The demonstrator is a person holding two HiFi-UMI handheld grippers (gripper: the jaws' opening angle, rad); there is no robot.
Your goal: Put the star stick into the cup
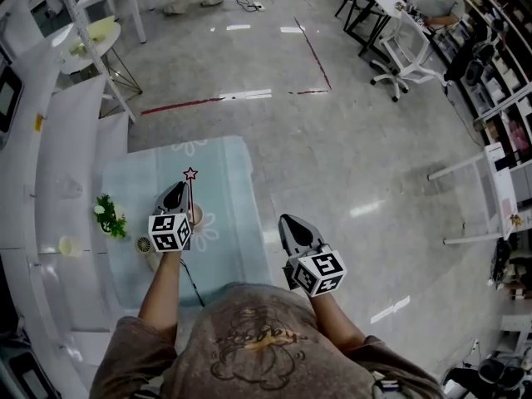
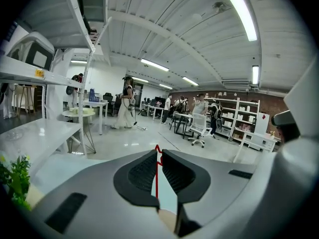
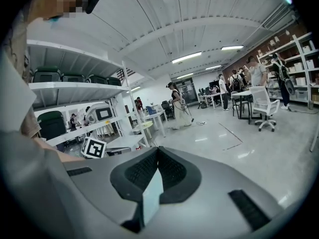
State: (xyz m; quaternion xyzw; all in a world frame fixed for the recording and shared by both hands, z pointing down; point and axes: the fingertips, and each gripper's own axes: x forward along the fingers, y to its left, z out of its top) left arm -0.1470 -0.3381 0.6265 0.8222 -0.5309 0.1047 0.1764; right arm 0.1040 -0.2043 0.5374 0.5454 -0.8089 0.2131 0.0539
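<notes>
the star stick is gripped upright in the left tongs, right over the cup on the desk. the right tongs are closed on nothing, held beside the desk.

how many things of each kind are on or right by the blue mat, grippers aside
star stick: 1
cup: 1
potted plant: 1
small round disc: 1
total: 4
</notes>
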